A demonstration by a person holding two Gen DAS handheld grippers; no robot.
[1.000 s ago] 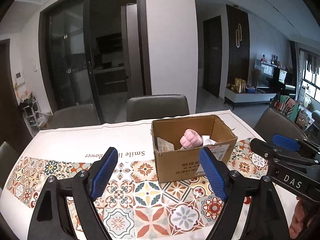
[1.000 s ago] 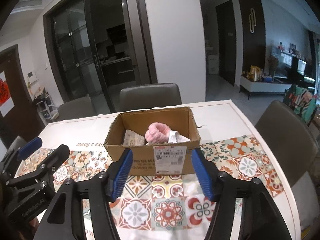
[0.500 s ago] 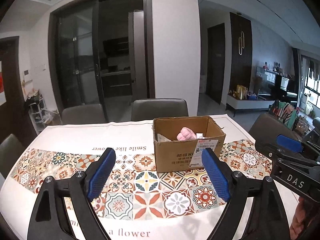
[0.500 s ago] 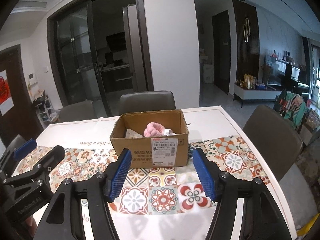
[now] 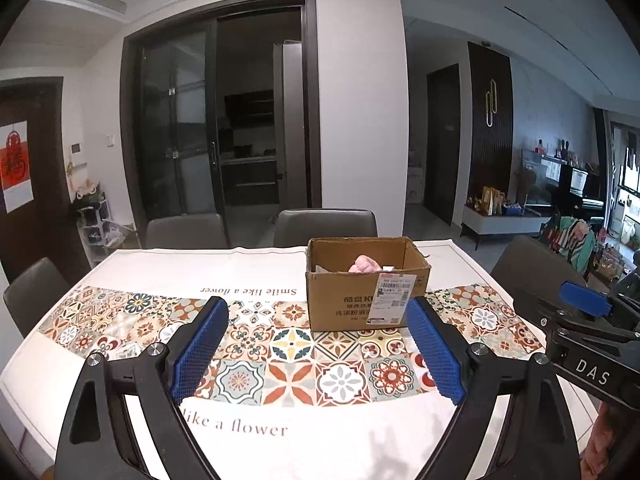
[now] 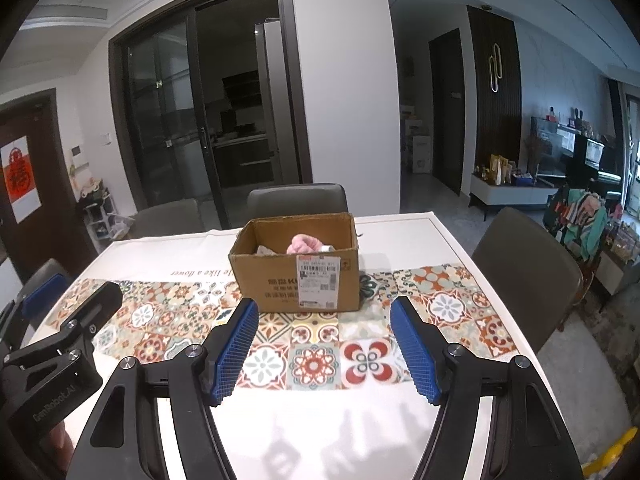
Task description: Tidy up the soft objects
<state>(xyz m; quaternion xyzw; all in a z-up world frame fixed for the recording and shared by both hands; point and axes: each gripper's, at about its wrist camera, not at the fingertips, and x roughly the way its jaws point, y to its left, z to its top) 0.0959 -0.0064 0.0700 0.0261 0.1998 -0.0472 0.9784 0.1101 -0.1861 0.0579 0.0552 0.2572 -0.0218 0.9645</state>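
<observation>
The left gripper (image 5: 318,344) hovers above the near part of the table (image 5: 360,432) with its two blue-padded fingers (image 5: 200,344) spread wide and nothing between them; the right gripper (image 6: 325,344) is level beside it, likewise spread wide and holding nothing; each shows at the edge of the other's view, the right one at the left camera's right margin and the left one at the right camera's left margin. Both point forward along the table, roughly level, toward the single cardboard box (image 6: 298,280); it stands beyond the fingertips and apart from them, ahead and slightly right of the left gripper, ahead and slightly left of the right one. The box sits on the patterned band of the tablecloth (image 5: 288,376), open-topped, with one white shipping label (image 6: 319,278) on its near face. Inside it lies one pink soft object (image 6: 303,243), rising just above the near wall; a pale item (image 6: 266,250) lies to its left and a small white one (image 6: 326,248) to its right, too little of either showing to name. Four grey chairs (image 6: 296,200) ring the table in the right view: two at the far side, one at the right and one at the left; behind them stands a dark glass sliding door (image 6: 208,120).
</observation>
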